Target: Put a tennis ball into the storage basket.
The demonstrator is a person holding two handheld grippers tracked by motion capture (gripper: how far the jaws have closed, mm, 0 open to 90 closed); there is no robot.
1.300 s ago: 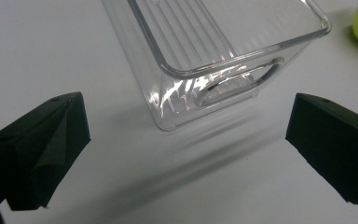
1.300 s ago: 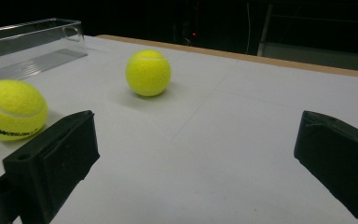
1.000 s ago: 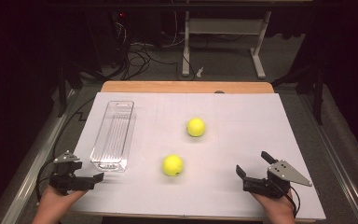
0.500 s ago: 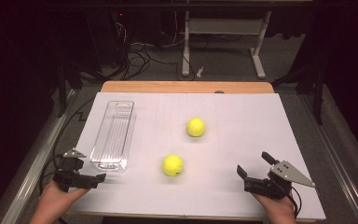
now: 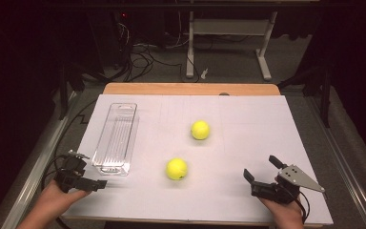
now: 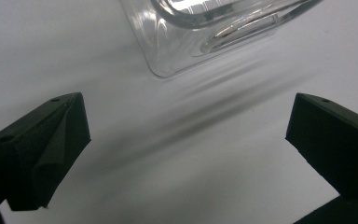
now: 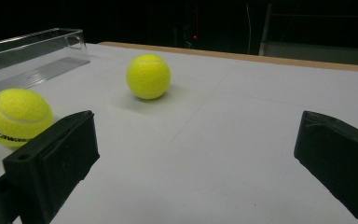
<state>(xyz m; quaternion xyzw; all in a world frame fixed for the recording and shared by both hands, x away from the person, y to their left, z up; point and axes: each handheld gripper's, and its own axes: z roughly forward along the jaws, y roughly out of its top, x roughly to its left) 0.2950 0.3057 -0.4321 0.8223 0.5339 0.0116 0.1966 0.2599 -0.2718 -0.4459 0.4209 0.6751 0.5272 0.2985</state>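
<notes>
So, high view, lower left: left gripper (image 5: 83, 177) in the person's hand, jaws spread w/ nothing between them, sitting just below the near end of the clear plastic tray (image 5: 116, 138). Tray runs lengthwise up the left part of the white table (image 5: 248, 119), empty as far as I can tell. Left gripper view: tray's rounded corner (image 6: 205, 32) sits at top centre, apart from both jaws, bare table btwn them.

Centre of high view: near tennis ball (image 5: 177, 169) just right of the tray's near end; far tennis ball (image 5: 200, 130) up and to the right of it, the two well apart.

Lower right: right gripper (image 5: 263, 175), jaws wide apart, holding nothing, grey plate on top. Right gripper view: near ball (image 7: 13, 116) at left edge just beside the left jaw, far ball (image 7: 148, 76) upper centre-left, tray (image 7: 32, 51) upper left.
</notes>
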